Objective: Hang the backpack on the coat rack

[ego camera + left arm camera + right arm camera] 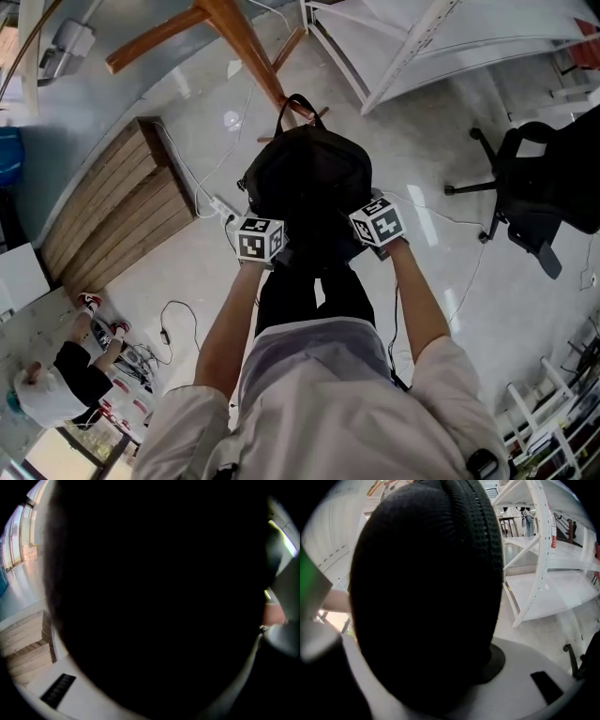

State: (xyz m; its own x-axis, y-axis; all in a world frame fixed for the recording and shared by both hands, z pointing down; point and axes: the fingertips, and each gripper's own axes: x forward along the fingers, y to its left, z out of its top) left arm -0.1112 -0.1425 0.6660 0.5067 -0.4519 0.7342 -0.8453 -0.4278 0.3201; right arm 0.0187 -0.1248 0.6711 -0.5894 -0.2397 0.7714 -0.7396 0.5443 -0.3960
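Room layout: polished floor, white shelving, side windows.
Pale grey polished floor [187, 272] with bright reflections of overhead light. Low platform of wooden planks [117, 211] at left, resting on the floor; white power strip [217, 206] just beside its edge; thin cables [165, 319] trailing across the floor. White metal shelving [422, 42] at upper right, with diagonal braces. Black office chair [544, 183] on a star base at right. Second white rack [548, 417] at the lower right corner. Person [56, 384] in black top and white cap seated on the floor at lower left, among small items. Tall windows [16, 541] at far left of the left gripper view, admitting daylight.
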